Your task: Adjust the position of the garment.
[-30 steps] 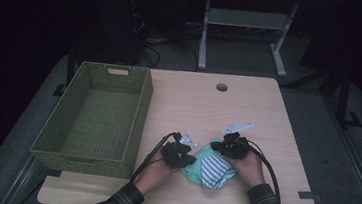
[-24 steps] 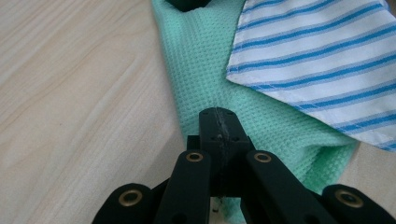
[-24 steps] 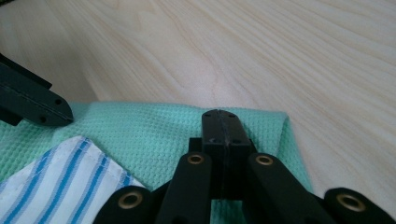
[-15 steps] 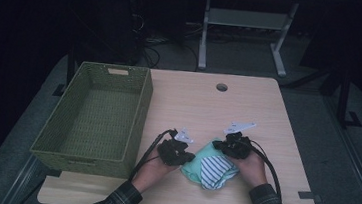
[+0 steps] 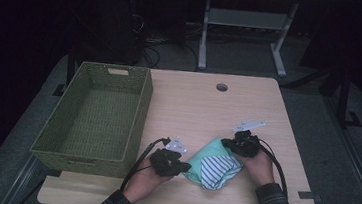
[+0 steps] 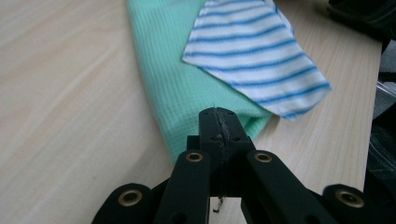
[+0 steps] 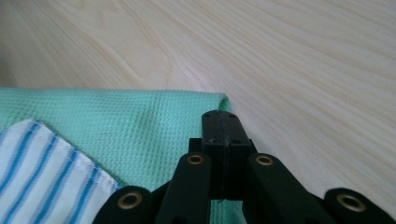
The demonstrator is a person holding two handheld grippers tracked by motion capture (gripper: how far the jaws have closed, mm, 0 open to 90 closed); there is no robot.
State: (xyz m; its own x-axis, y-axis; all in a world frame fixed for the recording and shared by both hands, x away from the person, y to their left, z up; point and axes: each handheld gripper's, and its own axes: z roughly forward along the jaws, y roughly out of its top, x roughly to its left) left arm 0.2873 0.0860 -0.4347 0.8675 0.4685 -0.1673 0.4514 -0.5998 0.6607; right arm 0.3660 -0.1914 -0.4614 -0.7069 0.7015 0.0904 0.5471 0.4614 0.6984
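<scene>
Both hand-held grippers, left and right, clamped on mint-green waffle cloth with striped patch; fold underway, woven green basket still empty.

Basket left of cloth on table

The far half of the surface lies bare, broken by one small round hole near the far edge. The green woven basket lines the left edge, its tall wall rising just beside the left gripper. The cloth fills the gap between both grippers near the front edge. The right edge stays bare beyond the right gripper.
</scene>
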